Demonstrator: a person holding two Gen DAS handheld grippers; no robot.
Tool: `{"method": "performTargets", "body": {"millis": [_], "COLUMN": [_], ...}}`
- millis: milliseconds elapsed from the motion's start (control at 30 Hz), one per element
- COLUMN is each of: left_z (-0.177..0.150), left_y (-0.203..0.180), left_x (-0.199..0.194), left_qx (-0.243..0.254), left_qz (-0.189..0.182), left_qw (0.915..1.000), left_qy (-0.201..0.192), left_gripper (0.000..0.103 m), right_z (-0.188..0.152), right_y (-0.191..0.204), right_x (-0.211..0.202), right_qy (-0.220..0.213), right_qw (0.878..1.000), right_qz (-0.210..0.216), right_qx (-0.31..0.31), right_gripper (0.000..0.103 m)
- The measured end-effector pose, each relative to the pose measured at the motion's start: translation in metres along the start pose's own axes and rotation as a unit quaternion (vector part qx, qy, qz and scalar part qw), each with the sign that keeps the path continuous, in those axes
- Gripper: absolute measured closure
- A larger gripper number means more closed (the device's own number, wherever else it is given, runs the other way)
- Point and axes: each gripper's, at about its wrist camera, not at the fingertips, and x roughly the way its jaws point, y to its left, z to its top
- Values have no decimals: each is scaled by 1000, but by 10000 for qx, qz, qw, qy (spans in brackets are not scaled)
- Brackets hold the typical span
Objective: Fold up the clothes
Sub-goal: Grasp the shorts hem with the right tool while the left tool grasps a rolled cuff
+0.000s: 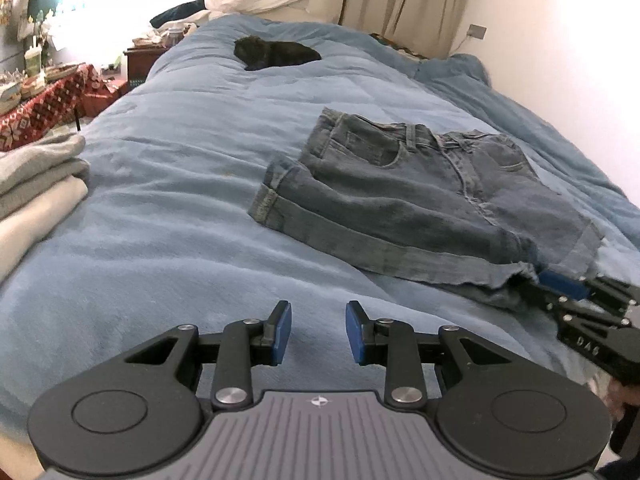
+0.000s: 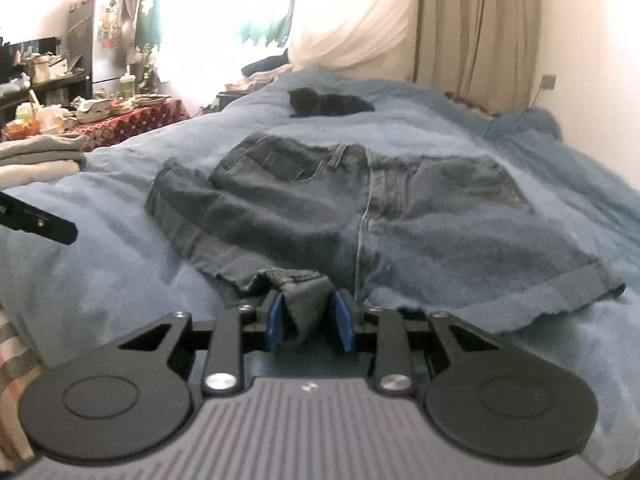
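- Already done, by the look of it: folded grey and white clothes (image 1: 36,176) stacked far left on blue duvet (image 1: 168,208).
- Still unfolded: denim shorts (image 1: 404,200), spread flat right of centre.
- Right gripper (image 2: 306,318) pinching bunched near hem of shorts.
- Left gripper (image 1: 319,332) narrowly parted, holding nothing, over bare duvet.
- Left to do: every fold of shorts.
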Motion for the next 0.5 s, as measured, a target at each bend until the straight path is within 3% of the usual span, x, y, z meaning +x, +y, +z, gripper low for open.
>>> {"method": "performTargets", "body": {"millis": [67,167,200,367,500], "left_z": [2,6,7,13,17], "left_y": [3,7,7,8,4], "left_x": [5,10,11,16,21], "left_qx": [-13,-54,-45,270,942], "left_qz": [39,52,60,152,389], "left_qw": [10000,10000,10000,9995,9945], "left_qy": [11,0,-8,-49,-233], "left_gripper": [74,74,74,74,74], "right_z": [1,0,0,5,13], "right_y": [1,3,0,-25,-51], "right_x": [12,23,23,7,1], "right_qy": [138,267,272,163,9], "right_qw": [9999,9996,9996,9992,9985], "right_qz": [-80,-59,-12,131,-88], "right_qx": [0,-57,-21,339,546], "right_gripper": [76,96,98,100,100]}}
